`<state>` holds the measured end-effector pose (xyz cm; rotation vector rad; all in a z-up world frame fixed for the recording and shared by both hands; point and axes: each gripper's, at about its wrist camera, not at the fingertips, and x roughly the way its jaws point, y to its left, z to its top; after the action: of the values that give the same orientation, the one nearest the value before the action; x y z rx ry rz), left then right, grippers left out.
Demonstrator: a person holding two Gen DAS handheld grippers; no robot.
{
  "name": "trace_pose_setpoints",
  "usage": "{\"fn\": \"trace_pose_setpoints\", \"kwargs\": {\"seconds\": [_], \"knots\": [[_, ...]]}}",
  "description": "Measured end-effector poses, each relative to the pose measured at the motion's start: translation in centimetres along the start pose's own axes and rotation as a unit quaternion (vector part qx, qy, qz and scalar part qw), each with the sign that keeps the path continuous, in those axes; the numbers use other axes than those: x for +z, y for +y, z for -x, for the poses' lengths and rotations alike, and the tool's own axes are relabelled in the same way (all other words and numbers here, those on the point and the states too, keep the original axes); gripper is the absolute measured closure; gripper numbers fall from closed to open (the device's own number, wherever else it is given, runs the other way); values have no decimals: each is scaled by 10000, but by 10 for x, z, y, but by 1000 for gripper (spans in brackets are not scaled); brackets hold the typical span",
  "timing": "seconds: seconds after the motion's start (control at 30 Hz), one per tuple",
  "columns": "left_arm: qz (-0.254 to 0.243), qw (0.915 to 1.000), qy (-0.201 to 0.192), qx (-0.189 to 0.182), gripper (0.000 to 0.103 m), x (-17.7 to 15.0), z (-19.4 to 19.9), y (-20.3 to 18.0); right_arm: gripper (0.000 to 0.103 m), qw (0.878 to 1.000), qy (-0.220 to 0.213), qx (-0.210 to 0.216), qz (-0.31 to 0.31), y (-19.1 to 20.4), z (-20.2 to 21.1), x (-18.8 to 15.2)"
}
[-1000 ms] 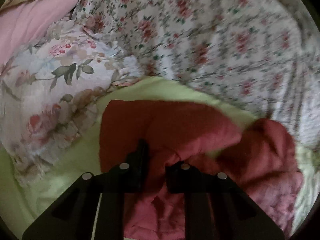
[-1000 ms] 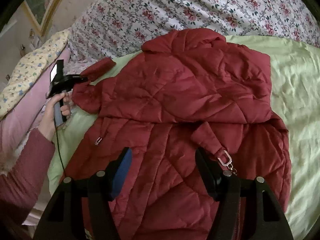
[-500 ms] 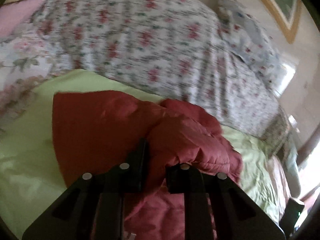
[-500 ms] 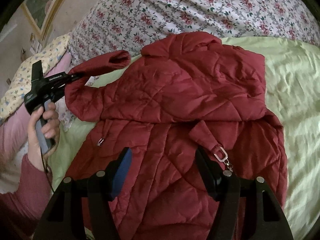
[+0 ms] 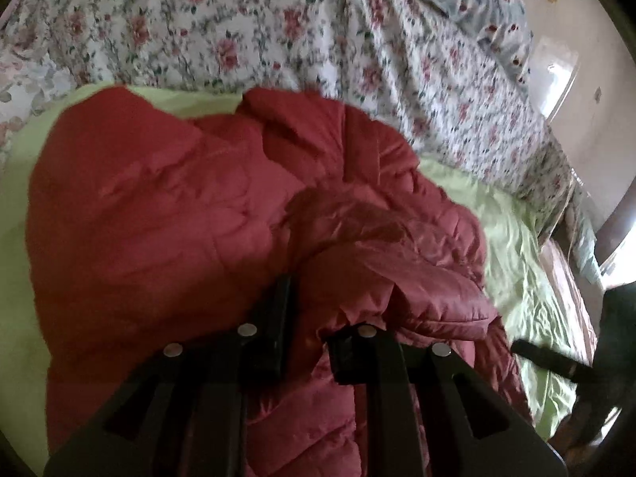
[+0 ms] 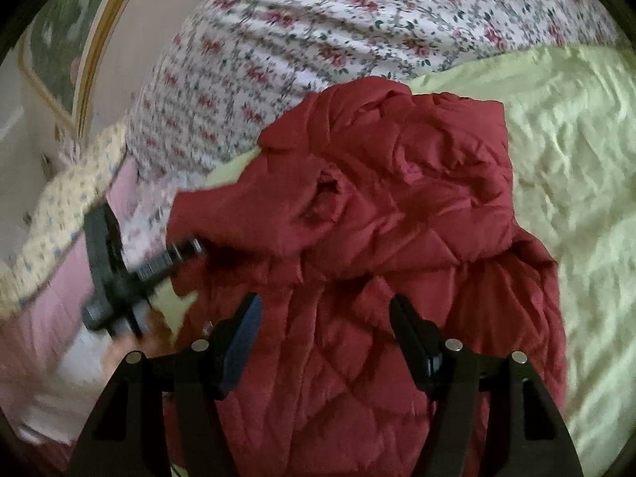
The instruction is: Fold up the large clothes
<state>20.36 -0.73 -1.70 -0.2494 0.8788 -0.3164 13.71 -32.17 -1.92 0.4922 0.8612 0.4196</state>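
Note:
A dark red quilted jacket (image 6: 397,214) lies on a light green sheet (image 6: 572,151); it also shows in the left wrist view (image 5: 167,214). My left gripper (image 5: 310,318) is shut on the jacket's left sleeve and holds it over the jacket's body. In the right wrist view the left gripper (image 6: 187,250) is at the left, with the sleeve (image 6: 246,214) folded inward across the jacket. My right gripper (image 6: 324,318) is open and empty, hovering over the jacket's lower part.
A floral bedspread (image 5: 318,31) covers the bed behind the jacket. Pink and yellow pillows (image 6: 59,214) lie at the left. A framed picture (image 6: 75,39) hangs on the wall. The bed's far edge and a bright window (image 5: 556,75) are at the right.
My left gripper has lifted the sleeve and carried it right, over the jacket's body. The right gripper has stayed open, drifting slightly over the jacket.

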Motion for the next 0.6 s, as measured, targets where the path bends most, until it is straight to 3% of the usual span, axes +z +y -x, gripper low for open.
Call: {"fn": "trace_pose_setpoints", "kwargs": {"seconds": [0.3, 0.4, 0.47, 0.6], "knots": [[-35, 10000, 52, 44, 89, -4, -4, 0, 34, 9920, 179, 834, -927, -26, -65, 41], [-10, 10000, 51, 26, 89, -3, -4, 1, 37, 9892, 294, 909, -1114, -31, -85, 44], [-1, 10000, 78, 34, 89, -3, -5, 2, 45, 9865, 372, 1009, -1233, -33, -97, 43], [64, 9995, 295, 55, 79, -4, -10, 3, 83, 9838, 439, 1164, -1291, -30, -107, 42]]}}
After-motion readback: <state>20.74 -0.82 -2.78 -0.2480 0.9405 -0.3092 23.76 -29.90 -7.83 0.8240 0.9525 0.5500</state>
